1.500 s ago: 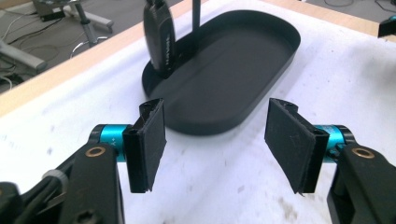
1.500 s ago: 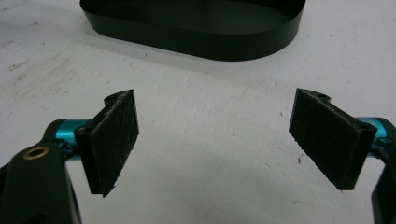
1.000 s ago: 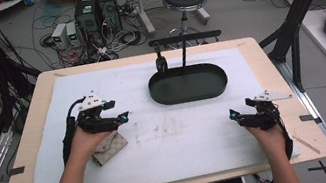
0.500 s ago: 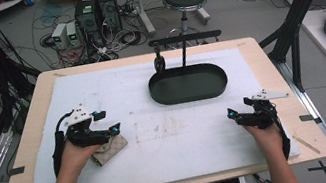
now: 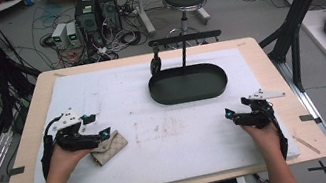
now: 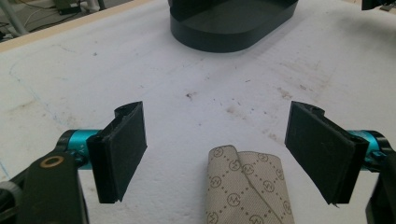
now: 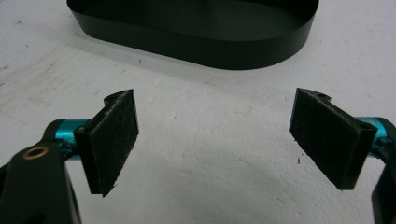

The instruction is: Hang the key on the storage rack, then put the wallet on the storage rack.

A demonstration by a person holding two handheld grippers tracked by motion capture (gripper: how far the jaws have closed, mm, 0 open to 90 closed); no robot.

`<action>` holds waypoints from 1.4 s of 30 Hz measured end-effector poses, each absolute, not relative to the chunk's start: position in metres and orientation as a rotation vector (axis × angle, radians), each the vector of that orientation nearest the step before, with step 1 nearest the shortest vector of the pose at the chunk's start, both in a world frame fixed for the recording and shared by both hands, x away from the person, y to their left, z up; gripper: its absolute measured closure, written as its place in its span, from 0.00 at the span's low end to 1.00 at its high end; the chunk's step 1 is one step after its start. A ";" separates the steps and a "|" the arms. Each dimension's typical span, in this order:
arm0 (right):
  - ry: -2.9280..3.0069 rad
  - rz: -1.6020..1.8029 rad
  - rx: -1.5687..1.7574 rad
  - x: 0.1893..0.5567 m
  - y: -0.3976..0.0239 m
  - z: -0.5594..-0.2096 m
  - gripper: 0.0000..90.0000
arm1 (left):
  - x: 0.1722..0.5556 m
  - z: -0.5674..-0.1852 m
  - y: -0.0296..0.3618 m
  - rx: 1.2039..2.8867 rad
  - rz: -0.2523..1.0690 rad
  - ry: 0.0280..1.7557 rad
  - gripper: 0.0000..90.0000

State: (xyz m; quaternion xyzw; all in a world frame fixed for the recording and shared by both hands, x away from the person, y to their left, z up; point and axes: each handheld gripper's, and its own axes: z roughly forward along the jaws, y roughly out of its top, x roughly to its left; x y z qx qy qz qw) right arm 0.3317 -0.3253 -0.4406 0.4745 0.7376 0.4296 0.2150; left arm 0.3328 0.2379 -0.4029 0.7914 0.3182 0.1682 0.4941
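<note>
A small beige patterned pouch (image 5: pixel 109 147) lies on the white mat at the left. My left gripper (image 5: pixel 99 129) hovers just above and behind it, open; in the left gripper view the pouch (image 6: pixel 247 191) lies low between the two spread jaws, touching neither. My right gripper (image 5: pixel 229 114) rests at the right side of the mat, open with nothing between its pads (image 7: pixel 112 140). A black oval tray (image 5: pixel 188 83) with an upright stand sits at the back centre, and the tray (image 7: pixel 196 28) lies straight ahead in the right gripper view.
The white mat (image 5: pixel 156 123) covers a wooden table (image 5: pixel 266 53). A black clip (image 5: pixel 156 65) hangs from the stand's crossbar (image 5: pixel 184 39). Black frame posts stand at both sides; cables, electronics and a stool lie on the floor behind.
My left gripper has pulled back toward the left and nearer the table's front, off the pouch, which has stayed in place. The right gripper has hardly moved.
</note>
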 end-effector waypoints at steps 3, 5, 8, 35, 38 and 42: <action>2.046 1.192 1.320 0.332 -0.325 -0.441 0.18 | 0.334 -0.403 0.239 1.920 0.405 0.774 0.23; 2.049 1.187 1.325 0.332 -0.325 -0.441 0.18 | 0.334 -0.403 0.239 1.921 0.409 0.778 0.23; 2.050 1.185 1.323 0.332 -0.325 -0.441 0.18 | 0.333 -0.402 0.237 1.920 0.411 0.778 0.23; 2.072 1.184 1.294 0.335 -0.318 -0.441 0.18 | 0.332 -0.437 0.227 2.120 0.309 0.818 0.18; 2.079 1.182 1.290 0.335 -0.317 -0.440 0.18 | 0.331 -0.438 0.224 2.133 0.302 0.803 0.18; 2.079 1.184 1.291 0.334 -0.317 -0.440 0.18 | 0.330 -0.444 0.214 2.177 0.290 0.785 0.18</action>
